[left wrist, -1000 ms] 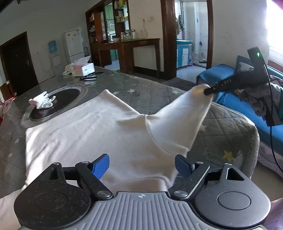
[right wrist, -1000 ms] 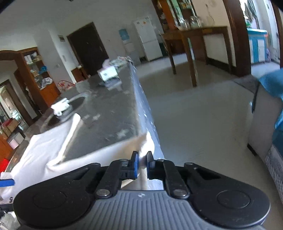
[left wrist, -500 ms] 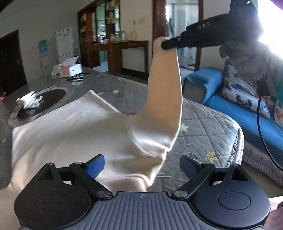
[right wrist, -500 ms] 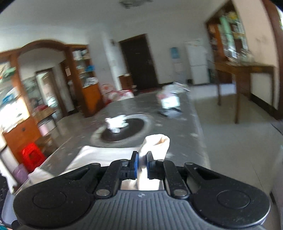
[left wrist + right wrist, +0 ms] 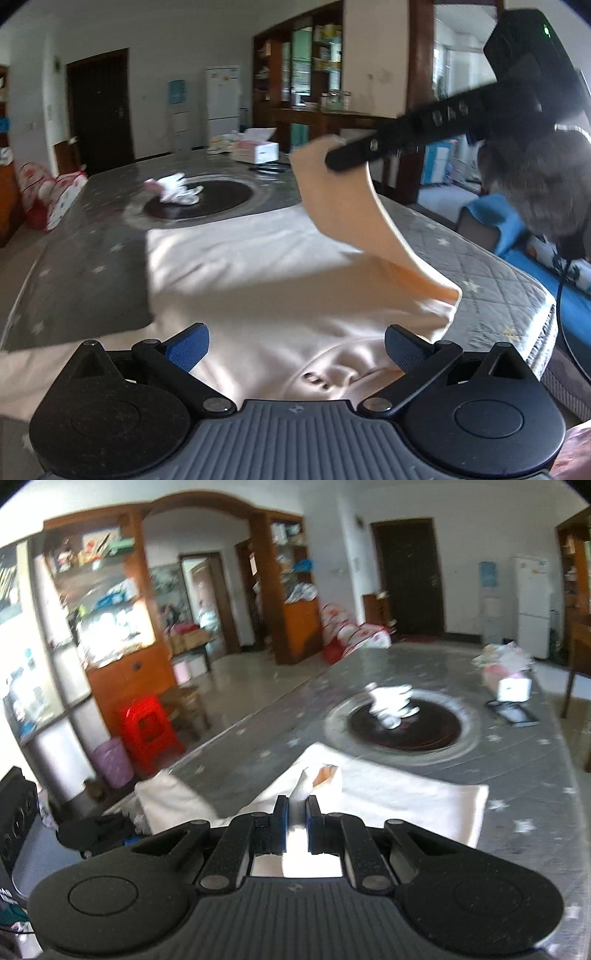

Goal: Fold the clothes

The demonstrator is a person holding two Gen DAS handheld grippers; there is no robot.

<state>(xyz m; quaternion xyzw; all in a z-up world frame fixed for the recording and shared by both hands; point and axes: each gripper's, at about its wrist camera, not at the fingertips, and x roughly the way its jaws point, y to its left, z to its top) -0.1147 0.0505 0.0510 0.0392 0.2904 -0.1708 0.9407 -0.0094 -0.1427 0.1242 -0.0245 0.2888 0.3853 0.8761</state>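
A cream sweatshirt (image 5: 258, 266) lies spread on the grey quilted table (image 5: 92, 258), its collar near my left gripper. My left gripper (image 5: 295, 343) hovers low over the collar end. Its jaws are opening, and the blue pads (image 5: 188, 347) stand wide apart and press on nothing. My right gripper (image 5: 295, 808) is shut on the cuff of the sleeve (image 5: 321, 779). In the left wrist view, the right gripper (image 5: 332, 162) holds that sleeve (image 5: 351, 206) lifted above the shirt's body. The sleeve arcs from the shoulder up to the black fingers.
A dark round inset (image 5: 221, 195) in the table holds a small white cloth (image 5: 177, 188). A tissue box (image 5: 258, 147) and a phone (image 5: 511, 712) lie beyond it. A blue sofa (image 5: 498, 221) stands to the right of the table, a red stool (image 5: 147, 727) on the far side.
My right gripper has swung the sleeve up from the table's edge and over the shirt's body. My left gripper's jaws have spread wider, and it has shifted along the shirt's near end.
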